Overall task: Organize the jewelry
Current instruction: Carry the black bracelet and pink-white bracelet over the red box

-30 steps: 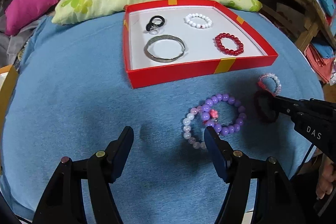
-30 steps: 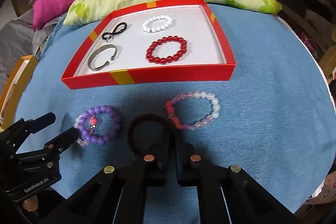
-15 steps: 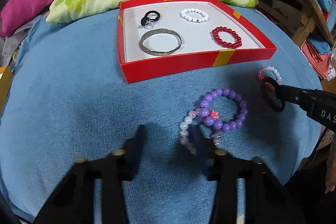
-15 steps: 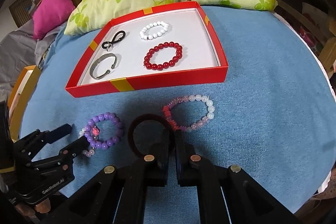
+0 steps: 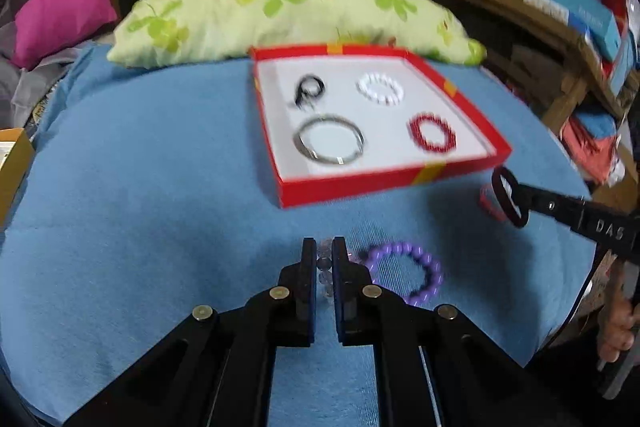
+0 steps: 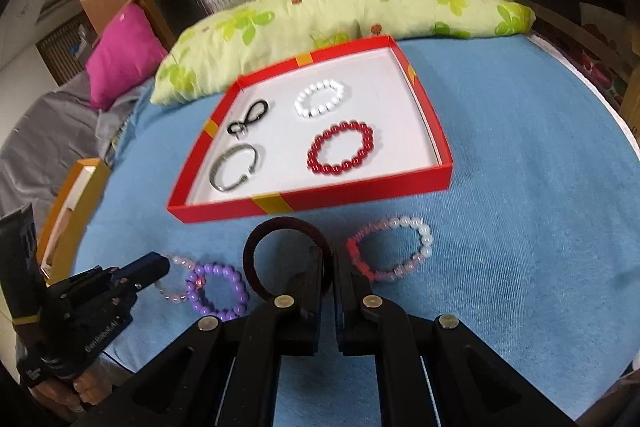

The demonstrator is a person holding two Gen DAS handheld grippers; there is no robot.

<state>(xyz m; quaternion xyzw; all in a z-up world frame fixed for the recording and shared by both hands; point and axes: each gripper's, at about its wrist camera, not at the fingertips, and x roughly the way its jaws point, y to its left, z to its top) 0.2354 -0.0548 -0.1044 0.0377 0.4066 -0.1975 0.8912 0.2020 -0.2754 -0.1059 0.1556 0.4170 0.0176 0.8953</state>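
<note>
Left gripper (image 5: 324, 263), jaws just closed on the pale bead bracelet (image 5: 325, 267) at lower centre, risks dragging the tangled purple bracelet (image 5: 404, 277) along; right gripper (image 6: 328, 267) pinches the dark hair tie (image 6: 280, 227) thinly, so it may slip before the red tray (image 6: 320, 201).

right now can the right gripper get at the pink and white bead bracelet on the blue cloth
Probably not yet: the right gripper is shut on the dark hair tie. The pink and white bracelet lies uncovered just beside it, so the path is clear.
</note>
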